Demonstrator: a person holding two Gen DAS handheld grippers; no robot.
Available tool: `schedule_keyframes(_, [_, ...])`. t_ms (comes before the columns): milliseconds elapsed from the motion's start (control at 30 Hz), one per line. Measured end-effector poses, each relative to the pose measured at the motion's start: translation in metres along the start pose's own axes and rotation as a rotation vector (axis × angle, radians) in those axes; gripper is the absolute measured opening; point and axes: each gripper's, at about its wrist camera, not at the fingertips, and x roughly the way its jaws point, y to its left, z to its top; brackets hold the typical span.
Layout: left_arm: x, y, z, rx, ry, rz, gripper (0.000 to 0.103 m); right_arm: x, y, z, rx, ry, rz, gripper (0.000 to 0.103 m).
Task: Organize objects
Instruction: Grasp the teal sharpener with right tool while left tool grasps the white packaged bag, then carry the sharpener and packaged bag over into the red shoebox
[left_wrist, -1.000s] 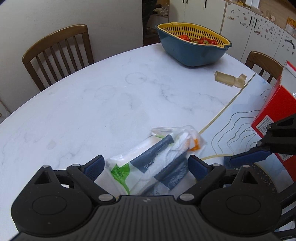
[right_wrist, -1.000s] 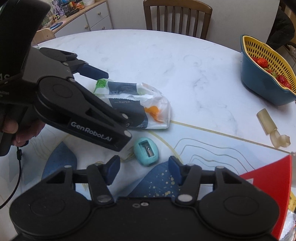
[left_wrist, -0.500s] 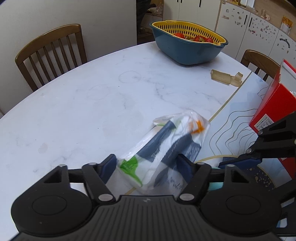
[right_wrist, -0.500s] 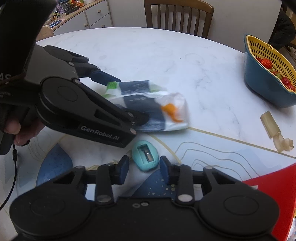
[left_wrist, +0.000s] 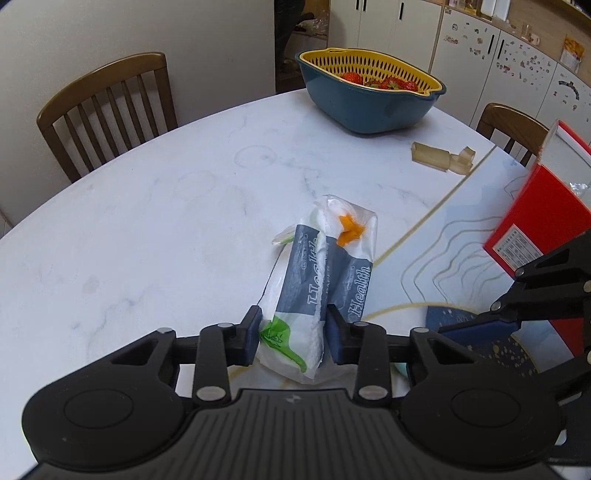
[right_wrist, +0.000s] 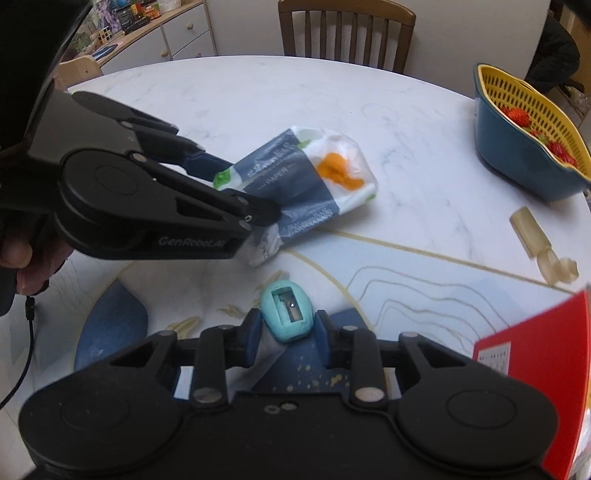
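- Left wrist view: the left gripper (left_wrist: 291, 334) has its jaws closed on the near end of a tissue pack (left_wrist: 325, 273), which juts forward over the marble table (left_wrist: 155, 229) — its lower corner is hidden behind the gripper body, so whether the far end touches the table cannot be told.
- Print on the wrapper reads "Health"; the smaller lettering is too fine to make out.
- Right wrist view: the right gripper (right_wrist: 283, 325) has its jaws narrowed around a teal pencil sharpener (right_wrist: 288, 312); both pads sit against its sides, and its near end is hidden between them.
- Whether the sharpener is lifted off the patterned mat (right_wrist: 424, 295) cannot be told.
- Same view: the left gripper (right_wrist: 240, 192) pinches the tissue pack (right_wrist: 310, 173), blurred, just beyond the sharpener.
- At the right edge a red box (left_wrist: 539, 206) is cut off by the frame in both views.
- Farther back stand a blue bowl with a yellow strainer (left_wrist: 369, 96) holding strawberries (left_wrist: 388, 82), and a beige plastic piece (left_wrist: 439, 159) — what it is, I cannot say.
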Motion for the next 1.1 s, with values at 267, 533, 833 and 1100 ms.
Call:
schedule_keyframes(267, [-0.027,-0.01,-0.021,-0.026,0.019,-0.005,0.034,-0.025,0.003,-0.015,0.019,-0.017,0.026,0.028])
schedule_keyframes(533, [-0.062,-0.029,-0.037,-0.052,0.013,-0.002,0.034,-0.059,0.013,-0.027,0.01,-0.042,0.05,0.028])
schedule_keyframes(833, [-0.114,-0.062,-0.043,-0.065,-0.009,0.028,0.034,-0.109,0.01,-0.053,0.024,-0.084,0.056,0.029])
schedule_keyframes(1100, [-0.152,-0.107,-0.045,-0.043,-0.035,0.037,0.034,-0.157,-0.009,-0.078,0.026,-0.144,0.069,0.029])
